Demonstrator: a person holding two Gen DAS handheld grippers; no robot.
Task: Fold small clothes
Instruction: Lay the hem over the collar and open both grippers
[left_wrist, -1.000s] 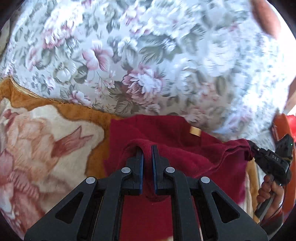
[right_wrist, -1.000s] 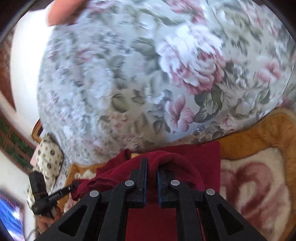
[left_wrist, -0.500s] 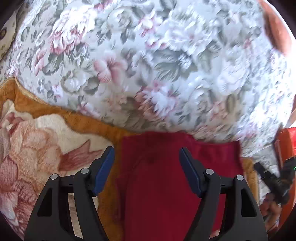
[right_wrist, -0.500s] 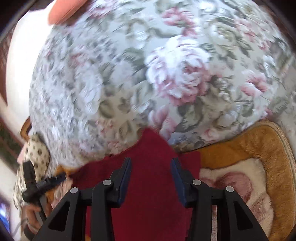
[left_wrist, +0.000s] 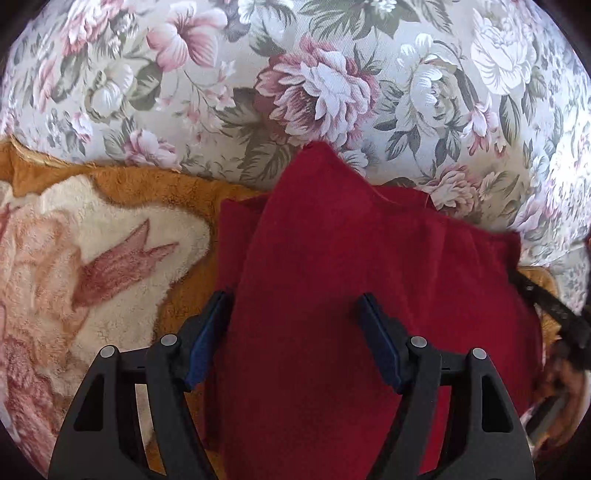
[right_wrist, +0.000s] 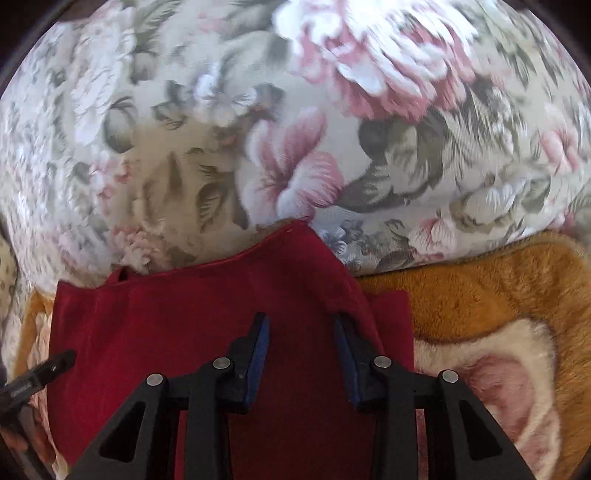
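The left gripper (left_wrist: 293, 325) has its fingers spread wide and holds nothing; the right gripper (right_wrist: 301, 343) is also spread and empty. Under both lies one dark red garment (left_wrist: 354, 295), folded. It rests on an orange plush blanket (left_wrist: 92, 266), just beside one floral cushion (left_wrist: 314, 85).

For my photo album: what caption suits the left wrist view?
Open left gripper hovers over a folded red garment lying on an orange blanket against floral fabric.
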